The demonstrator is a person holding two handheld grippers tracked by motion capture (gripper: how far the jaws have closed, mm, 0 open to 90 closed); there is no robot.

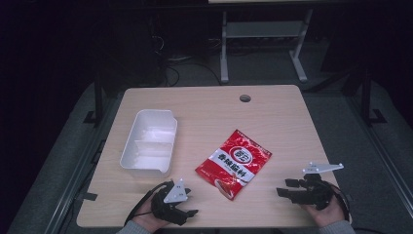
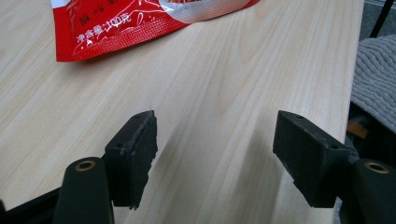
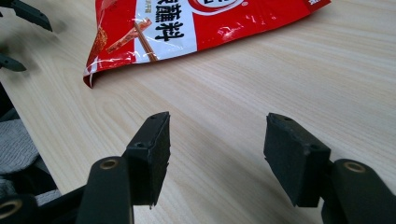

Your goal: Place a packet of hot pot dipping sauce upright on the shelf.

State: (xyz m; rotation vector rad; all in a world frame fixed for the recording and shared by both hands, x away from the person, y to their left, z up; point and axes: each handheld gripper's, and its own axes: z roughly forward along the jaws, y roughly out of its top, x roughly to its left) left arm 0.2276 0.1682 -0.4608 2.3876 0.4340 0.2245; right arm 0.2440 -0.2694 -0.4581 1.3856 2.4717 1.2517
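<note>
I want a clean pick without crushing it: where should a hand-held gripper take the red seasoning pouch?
Probably the red seasoning pouch is best pinched at its near sealed edge, coming low from the person's side. It lies flat on the table, and that corner lifts slightly in the right gripper view.

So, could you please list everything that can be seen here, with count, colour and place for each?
packet: one, red with white label, lying flat at the table's middle, between the two grippers and apart from both.
tray: one, white, two compartments, both empty, left of the packet.
table: one, light wood, round cable hole near its far edge.
frame: one, grey metal, on the floor beyond the table.
left gripper: one, black, jaws open over bare wood at the near edge.
right gripper: one, black, jaws open, near edge on the right.
hands: two, one holding each gripper.
</note>
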